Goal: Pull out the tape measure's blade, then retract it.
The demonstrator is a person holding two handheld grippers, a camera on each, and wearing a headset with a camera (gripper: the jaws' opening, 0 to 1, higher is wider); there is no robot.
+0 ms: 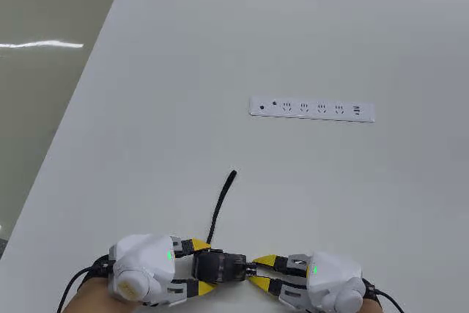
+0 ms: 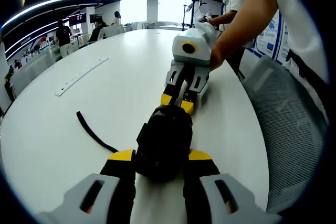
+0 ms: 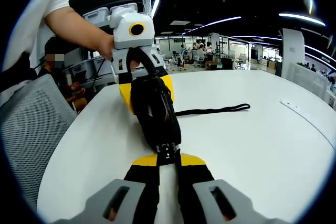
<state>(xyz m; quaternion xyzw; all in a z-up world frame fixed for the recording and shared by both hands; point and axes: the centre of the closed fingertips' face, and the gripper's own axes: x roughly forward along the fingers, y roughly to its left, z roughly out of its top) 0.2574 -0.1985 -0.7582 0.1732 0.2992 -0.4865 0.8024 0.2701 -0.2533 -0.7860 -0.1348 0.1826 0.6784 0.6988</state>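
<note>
The black tape measure (image 1: 220,266) sits at the near edge of the worktop (image 1: 183,108), held between both tongs. The left tongs (image 2: 160,155) are clamped around its case. The right tongs (image 3: 168,160) are pinched almost shut on a small tab (image 3: 165,148) at the case's mouth — probably the blade's hook, though it is too small to be sure. No length of blade shows between them, so the pull looks barely begun and the retracting is all still to do. A strap (image 1: 222,199) trails off across the worktop.
</note>
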